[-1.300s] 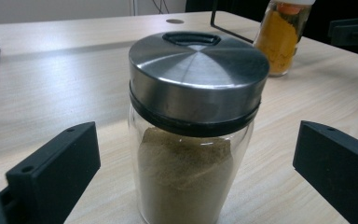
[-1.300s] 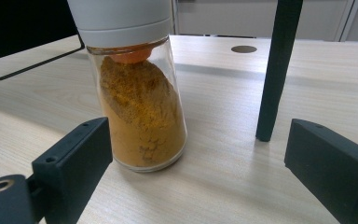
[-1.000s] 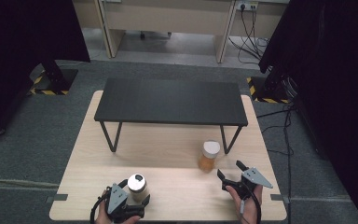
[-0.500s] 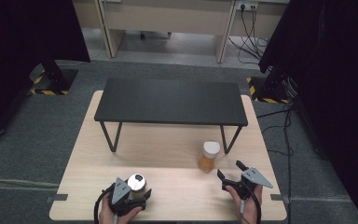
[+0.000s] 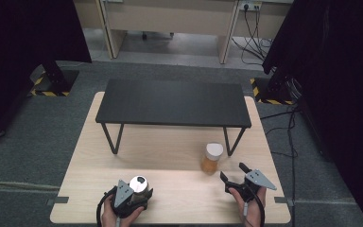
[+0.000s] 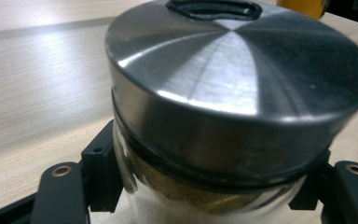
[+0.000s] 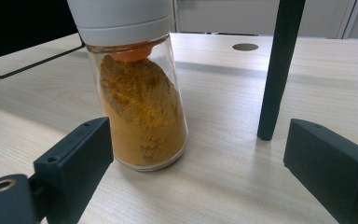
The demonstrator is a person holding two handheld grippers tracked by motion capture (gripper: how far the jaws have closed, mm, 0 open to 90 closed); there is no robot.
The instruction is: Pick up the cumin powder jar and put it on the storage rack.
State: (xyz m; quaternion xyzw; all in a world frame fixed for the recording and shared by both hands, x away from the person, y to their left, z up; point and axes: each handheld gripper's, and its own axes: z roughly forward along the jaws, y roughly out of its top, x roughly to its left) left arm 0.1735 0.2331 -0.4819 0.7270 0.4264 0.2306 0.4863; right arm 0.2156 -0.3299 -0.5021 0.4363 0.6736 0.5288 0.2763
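Down at the near left of the wooden table [image 5: 90,161], the left gripper [image 5: 132,198] has just closed its jaws on a glass jar with a steel lid [image 6: 235,79], brownish powder inside. Near right, the right gripper [image 5: 238,177] stands wide, empty, just before a white-capped jar [image 7: 137,98] of orange-yellow powder, beside the black bench's [image 5: 170,101] leg.

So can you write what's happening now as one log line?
left gripper: just closed on steel-lid jar | right gripper: open, facing orange-powder jar

Black bench [image 5: 172,101] blocks far side; spice jar [image 5: 211,158] near its leg.
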